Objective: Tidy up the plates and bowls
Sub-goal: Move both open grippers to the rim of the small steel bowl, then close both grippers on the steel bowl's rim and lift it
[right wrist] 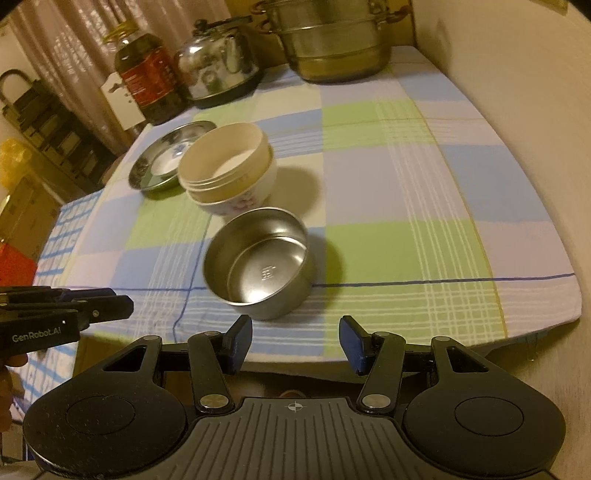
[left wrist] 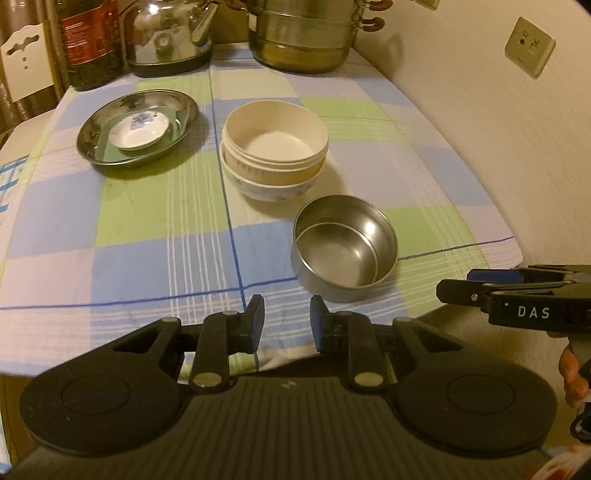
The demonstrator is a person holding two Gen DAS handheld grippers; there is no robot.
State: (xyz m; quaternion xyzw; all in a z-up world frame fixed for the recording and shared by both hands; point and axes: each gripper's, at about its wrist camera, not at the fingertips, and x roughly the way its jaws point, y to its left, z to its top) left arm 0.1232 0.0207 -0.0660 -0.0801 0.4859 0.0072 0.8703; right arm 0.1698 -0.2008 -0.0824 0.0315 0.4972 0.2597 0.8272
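A steel bowl (left wrist: 345, 249) (right wrist: 260, 260) stands near the table's front edge. Behind it cream bowls (left wrist: 275, 142) (right wrist: 225, 158) sit nested in a flowered white bowl (left wrist: 271, 188) (right wrist: 240, 201). To the left, a steel plate (left wrist: 138, 127) (right wrist: 170, 157) holds a green square plate (left wrist: 118, 147) with a small white flowered dish (left wrist: 138, 131) on top. My left gripper (left wrist: 287, 325) hovers open and empty over the front edge, just short of the steel bowl. My right gripper (right wrist: 295, 341) is open and empty too, in front of the steel bowl; its fingers (left wrist: 476, 286) show from the side at the right.
At the back of the checked tablecloth (left wrist: 147, 236) stand a dark bottle (left wrist: 90, 40), a steel kettle (left wrist: 170, 33) and a stacked steel steamer pot (left wrist: 303, 33). A wall with a socket (left wrist: 530, 46) runs along the right. Chairs and boxes (right wrist: 48, 122) stand left of the table.
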